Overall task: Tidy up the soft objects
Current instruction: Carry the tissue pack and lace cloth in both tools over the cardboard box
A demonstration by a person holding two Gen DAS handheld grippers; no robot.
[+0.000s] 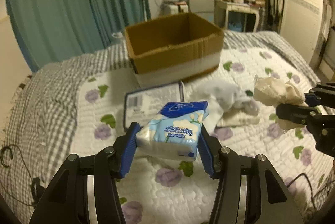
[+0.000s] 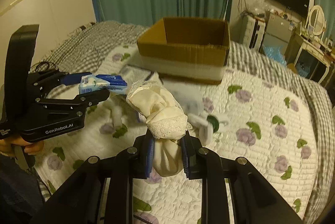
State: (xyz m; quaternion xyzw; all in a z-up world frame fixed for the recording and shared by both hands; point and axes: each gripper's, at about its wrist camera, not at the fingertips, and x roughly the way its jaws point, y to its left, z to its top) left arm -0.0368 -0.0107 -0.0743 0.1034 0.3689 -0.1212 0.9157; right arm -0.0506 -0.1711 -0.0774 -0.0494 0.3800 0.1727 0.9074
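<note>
My left gripper (image 1: 168,129) is shut on a blue and white tissue pack (image 1: 173,129), held above the quilt; the same gripper (image 2: 94,86) and tissue pack (image 2: 102,82) show at the left of the right wrist view. My right gripper (image 2: 167,136) is shut on a bunched cream cloth with lace trim (image 2: 161,111), also lifted off the bed; that gripper (image 1: 303,102) and cream cloth (image 1: 276,90) appear at the right edge of the left wrist view. An open cardboard box (image 1: 173,44) stands ahead on the bed, seen too as the box (image 2: 184,46).
On the flowered quilt (image 1: 251,140) lie a flat blue-edged packet (image 1: 152,102), a pale blue-grey soft item (image 1: 226,94) and a white folded cloth (image 1: 238,119). Green curtains (image 1: 73,4) hang behind; a dresser and TV stand at the far right. A person's hand (image 2: 18,144) holds the left gripper's handle.
</note>
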